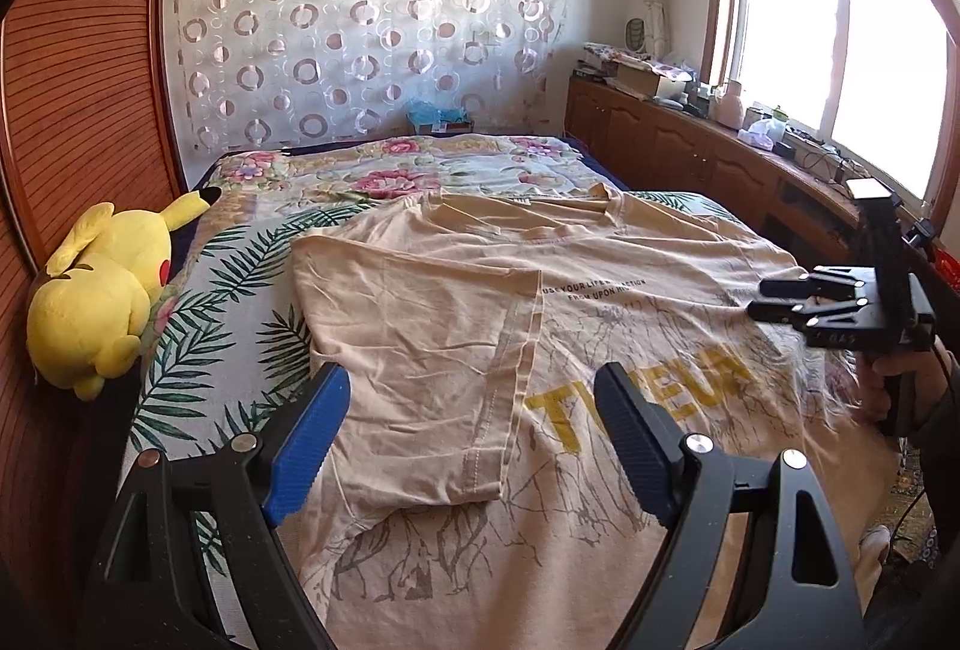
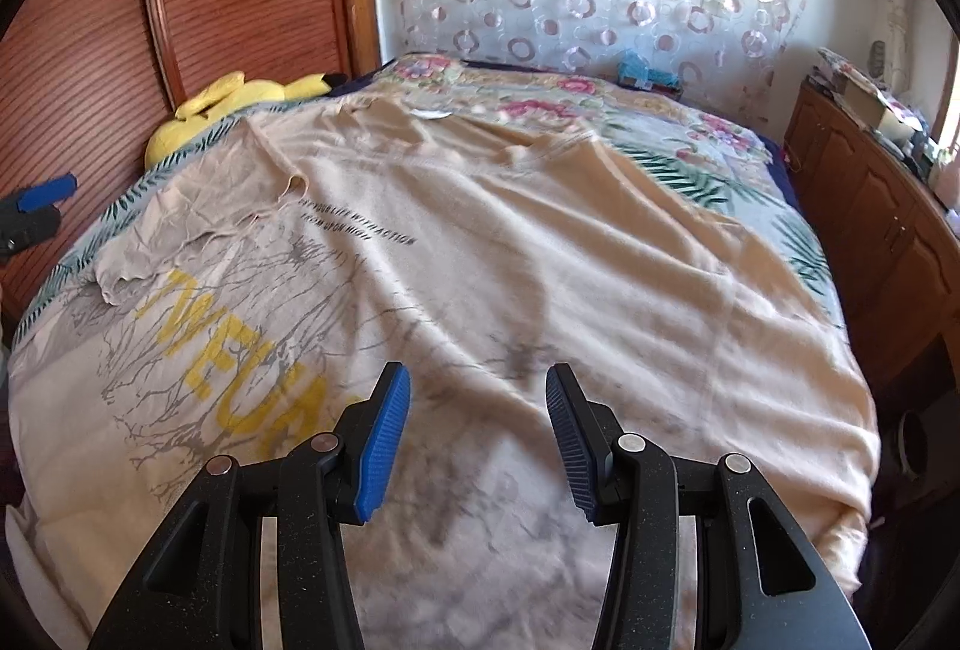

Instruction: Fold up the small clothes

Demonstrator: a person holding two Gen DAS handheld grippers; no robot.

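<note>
A beige T-shirt (image 1: pixel 630 254) (image 2: pixel 540 242) with yellow letters and a grey tree print lies spread over the bed. Its left sleeve (image 1: pixel 432 350) is folded in over the chest. My left gripper (image 1: pixel 471 380) hovers open above that folded sleeve, with nothing between its blue pads. One of its fingers (image 2: pixel 48 191) shows at the left edge of the right wrist view. My right gripper (image 2: pixel 478 374) stands open over the shirt's lower middle and holds no cloth. It also appears at the right (image 1: pixel 757 299), in a person's hand, above the shirt's right side.
A yellow plush toy (image 1: pixel 102 302) (image 2: pixel 240 95) lies at the bed's left edge against a wooden wardrobe (image 1: pixel 78 80). A floral bedspread (image 1: pixel 372 170) covers the bed. Low wooden cabinets (image 1: pixel 690 152) with clutter run under the window on the right. A blue packet (image 1: pixel 438 116) sits at the far end.
</note>
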